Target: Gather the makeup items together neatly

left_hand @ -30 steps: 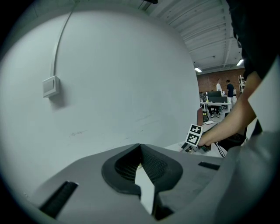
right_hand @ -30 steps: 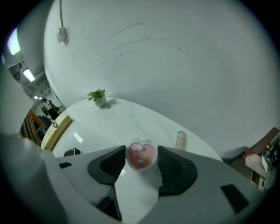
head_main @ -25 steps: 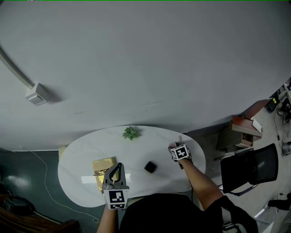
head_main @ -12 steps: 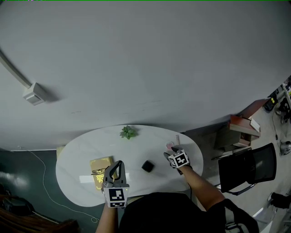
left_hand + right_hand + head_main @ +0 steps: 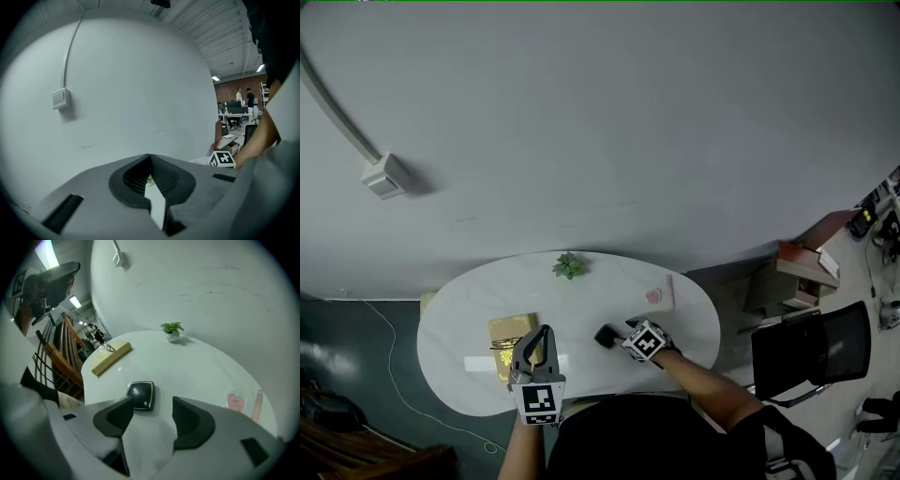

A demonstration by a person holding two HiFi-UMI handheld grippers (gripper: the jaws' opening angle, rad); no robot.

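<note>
A black square compact [image 5: 140, 394] lies on the white oval table [image 5: 459, 309], seen also in the head view as the compact [image 5: 605, 336]. My right gripper [image 5: 152, 414] hangs just over it, open; its jaws have just been opening slightly, and nothing sits between them. The compact is just ahead of the tips, nearer the left finger. From above, the right gripper [image 5: 623, 332] is beside the compact. A pink heart-shaped case [image 5: 236, 401] and a pale tube [image 5: 256, 405] rest at the right. My left gripper [image 5: 543, 331] hovers by the gold box [image 5: 511, 335], its jaws [image 5: 150, 159] shut and empty.
A small potted plant [image 5: 570, 266] stands at the table's far edge. A white strip [image 5: 483, 364] lies in front of the gold box. A black chair [image 5: 811, 352] and shelves stand to the right of the table. A wall switch box [image 5: 386, 176] hangs behind.
My right gripper has swung left, away from the pink case and tube, to the black compact. The left gripper has stayed put.
</note>
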